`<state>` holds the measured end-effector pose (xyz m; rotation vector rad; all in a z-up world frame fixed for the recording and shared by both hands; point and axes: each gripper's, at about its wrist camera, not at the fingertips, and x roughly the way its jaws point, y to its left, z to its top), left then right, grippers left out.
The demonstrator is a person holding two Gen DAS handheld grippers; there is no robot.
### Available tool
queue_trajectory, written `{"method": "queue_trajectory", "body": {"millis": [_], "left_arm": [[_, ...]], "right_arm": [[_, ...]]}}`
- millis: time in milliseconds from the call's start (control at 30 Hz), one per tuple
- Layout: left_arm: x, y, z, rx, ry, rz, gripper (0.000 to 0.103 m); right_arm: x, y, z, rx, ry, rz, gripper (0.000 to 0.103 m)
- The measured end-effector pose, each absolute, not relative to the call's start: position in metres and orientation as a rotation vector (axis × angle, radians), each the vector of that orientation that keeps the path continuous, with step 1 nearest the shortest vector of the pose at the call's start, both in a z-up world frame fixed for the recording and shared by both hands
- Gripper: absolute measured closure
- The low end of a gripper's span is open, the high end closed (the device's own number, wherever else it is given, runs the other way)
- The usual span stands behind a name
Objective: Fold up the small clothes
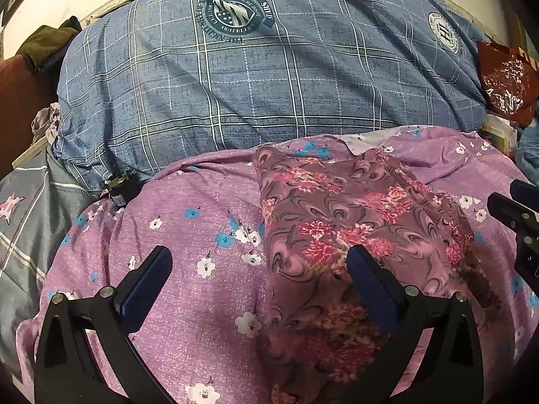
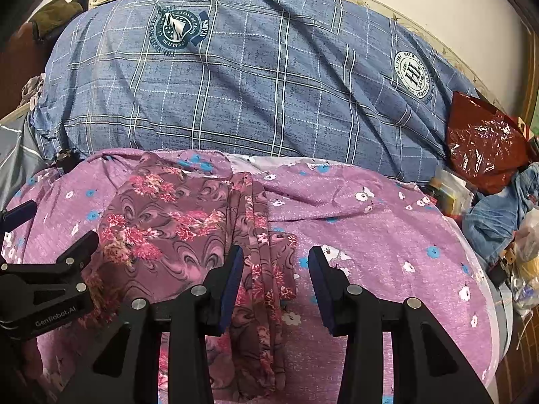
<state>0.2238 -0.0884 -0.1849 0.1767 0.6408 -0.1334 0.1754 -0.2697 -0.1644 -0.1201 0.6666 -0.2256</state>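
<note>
- Right gripper (image 2: 275,281): fingers part-open, straddling the bunched right edge of the floral garment (image 2: 188,232); no pinch is seen.
- Left gripper (image 1: 259,282): fingers spread wide, nothing held; the right finger (image 1: 370,286) hangs over the cloth, contact unclear.
- Garment is laid on the purple flowered sheet (image 2: 387,242), below the blue checked pillow (image 2: 252,84).
- Risk: the sheet could be pinched together with the garment, or only one layer of the bunched edge taken, skewing the fold.
</note>
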Motion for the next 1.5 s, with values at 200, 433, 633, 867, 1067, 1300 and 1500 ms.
{"method": "queue_trajectory", "body": {"millis": [200, 433, 633, 867, 1067, 1300, 1500], "left_arm": [[0.227, -0.087, -0.186, 0.157, 0.648, -0.126, 0.000], [0.230, -0.084, -0.187, 0.145, 0.655, -0.110, 0.000], [0.232, -0.080, -0.186, 0.133, 0.655, -0.100, 0.000], [0.233, -0.077, -0.187, 0.133, 0.655, -0.089, 0.000], [0.235, -0.075, -0.188, 0.130, 0.658, -0.080, 0.000], [0.236, -0.075, -0.189, 0.132, 0.657, -0.074, 0.000], [0.237, -0.074, -0.189, 0.124, 0.661, -0.070, 0.000]], "right_arm": [[0.173, -0.278, -0.167, -0.118, 0.672, -0.232, 0.061], [0.173, -0.280, -0.168, -0.134, 0.673, -0.232, 0.061], [0.173, -0.281, -0.169, -0.137, 0.675, -0.235, 0.061], [0.173, -0.283, -0.171, -0.138, 0.680, -0.231, 0.061], [0.174, -0.285, -0.174, -0.141, 0.685, -0.231, 0.061], [0.174, -0.288, -0.176, -0.143, 0.692, -0.233, 0.061], [0.176, -0.291, -0.179, -0.142, 0.699, -0.235, 0.061]]}}
